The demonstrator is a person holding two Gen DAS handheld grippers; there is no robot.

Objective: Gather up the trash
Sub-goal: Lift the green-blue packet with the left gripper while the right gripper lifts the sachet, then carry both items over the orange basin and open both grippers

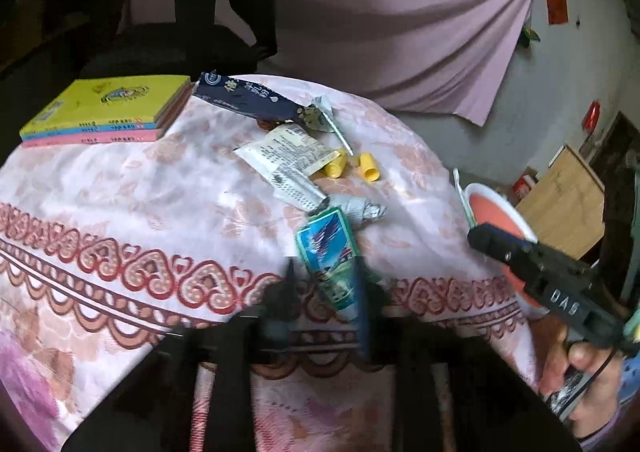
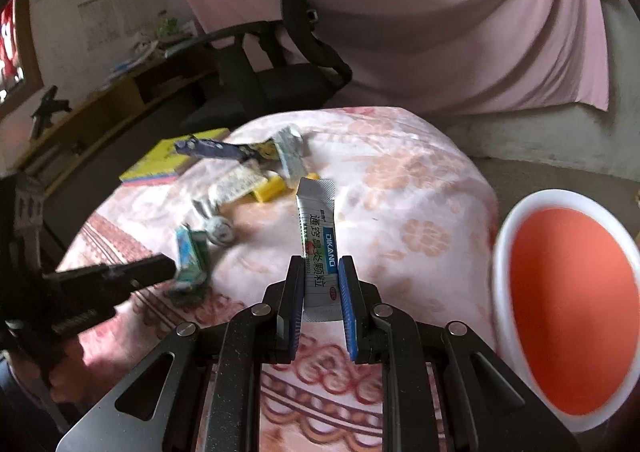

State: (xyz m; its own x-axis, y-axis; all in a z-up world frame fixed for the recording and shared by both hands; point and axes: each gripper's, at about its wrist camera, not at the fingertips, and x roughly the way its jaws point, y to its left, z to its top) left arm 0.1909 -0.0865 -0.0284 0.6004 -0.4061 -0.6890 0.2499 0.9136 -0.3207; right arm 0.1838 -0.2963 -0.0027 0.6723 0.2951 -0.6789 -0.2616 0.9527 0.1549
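A green and blue packet (image 1: pixel 326 252) sits between the blurred fingers of my left gripper (image 1: pixel 326 288), which stand apart on either side of it; I see no firm pinch. From the right wrist view this packet (image 2: pixel 192 260) tilts up at the tip of the left gripper (image 2: pixel 168 268). My right gripper (image 2: pixel 320 272) is shut on a white sachet (image 2: pixel 318 228) with blue lettering, held upright above the cloth. A white bowl with an orange inside (image 2: pixel 500 272) is just to its right.
More litter lies mid-table: a dark blue wrapper (image 1: pixel 240 99), printed paper slips (image 1: pixel 288 151), two yellow caps (image 1: pixel 368 167), a crumpled paper wad (image 1: pixel 364 207). Stacked books (image 1: pixel 104 107) sit at the far left. A black office chair (image 1: pixel 180 31) stands behind the cloth-covered table (image 1: pixel 120 211).
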